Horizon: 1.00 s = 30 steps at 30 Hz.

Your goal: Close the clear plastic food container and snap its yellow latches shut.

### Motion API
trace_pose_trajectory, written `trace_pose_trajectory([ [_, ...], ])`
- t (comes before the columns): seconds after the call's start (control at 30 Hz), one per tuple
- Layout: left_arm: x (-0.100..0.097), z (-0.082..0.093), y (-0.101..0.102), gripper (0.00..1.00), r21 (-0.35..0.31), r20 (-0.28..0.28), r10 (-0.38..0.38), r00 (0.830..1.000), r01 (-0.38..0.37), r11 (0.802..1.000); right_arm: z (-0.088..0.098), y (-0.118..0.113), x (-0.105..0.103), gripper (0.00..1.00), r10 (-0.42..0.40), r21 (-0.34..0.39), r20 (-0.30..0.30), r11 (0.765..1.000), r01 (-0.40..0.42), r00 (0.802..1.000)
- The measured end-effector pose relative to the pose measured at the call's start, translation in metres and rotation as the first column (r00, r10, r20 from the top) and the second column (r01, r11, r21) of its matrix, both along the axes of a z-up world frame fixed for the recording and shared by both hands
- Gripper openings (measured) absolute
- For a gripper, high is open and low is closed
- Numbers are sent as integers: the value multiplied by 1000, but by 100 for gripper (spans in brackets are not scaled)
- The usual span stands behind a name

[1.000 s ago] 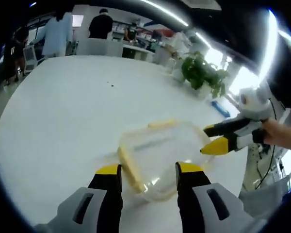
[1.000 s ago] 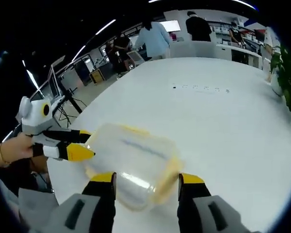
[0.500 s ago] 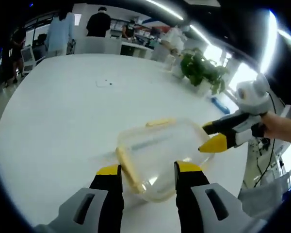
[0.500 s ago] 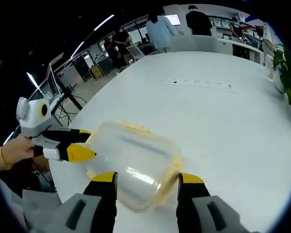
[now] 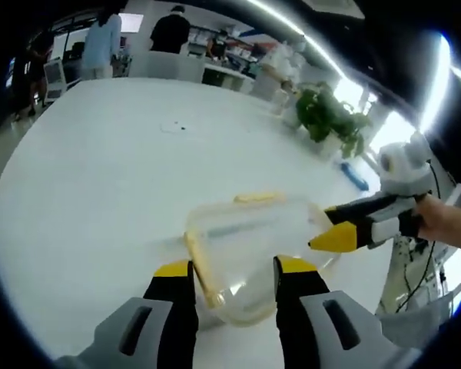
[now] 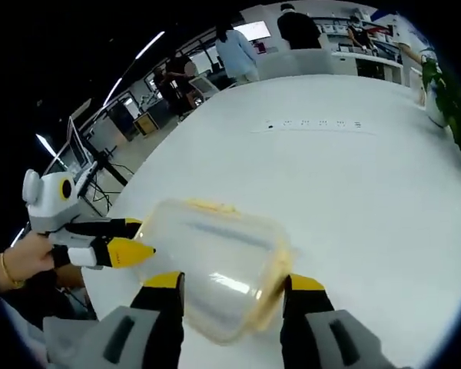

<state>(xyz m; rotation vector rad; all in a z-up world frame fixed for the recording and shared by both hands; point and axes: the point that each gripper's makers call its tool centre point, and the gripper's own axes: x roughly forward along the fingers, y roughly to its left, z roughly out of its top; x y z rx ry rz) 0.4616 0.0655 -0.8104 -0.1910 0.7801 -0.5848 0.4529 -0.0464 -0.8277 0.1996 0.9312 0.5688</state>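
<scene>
Just ahead of your left claw point(image 5: 224, 269) the container point(image 5: 250, 246) looks like clear, glossy plastic with matt yellow latches point(image 5: 202, 265). Under it, the white surface point(image 5: 100, 184) appears smooth with a soft sheen. Your claw tips look like matt yellow plastic.

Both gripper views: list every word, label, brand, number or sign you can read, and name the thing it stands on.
None can be read.
Clear food container: no print visible.
White table: a row of small dark marks, too small to read.
Screen on the far wall: bright, blurred, nothing legible.
</scene>
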Motion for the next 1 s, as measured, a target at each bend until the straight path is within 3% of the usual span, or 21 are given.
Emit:
trace_pose_trajectory([
  [0.17,-1,-1,-1,37,5,5,17,1000,-17,1000,1,2,1,47,-28,16,-4,999,28,1000],
  [0.2,-4,-4,0,37,14,-9,21,1000,-21,1000,5,-3,2,47,-150,38,-53,988,153,987],
  [0.23,-3,-4,0,37,14,-7,16,1000,-16,1000,15,-4,-5,47,-48,23,1,999,48,999],
  [0.37,-2,-8,-1,37,13,-3,18,1000,-18,1000,10,-2,0,48,-75,35,40,997,73,996],
  [0.73,3,-9,3,39,-6,35,82,996,-82,997,5,7,7,49,-77,30,69,997,75,995],
  [1.0,18,-9,7,39,-22,30,97,995,-96,995,2,14,22,49,-96,37,101,995,93,990],
])
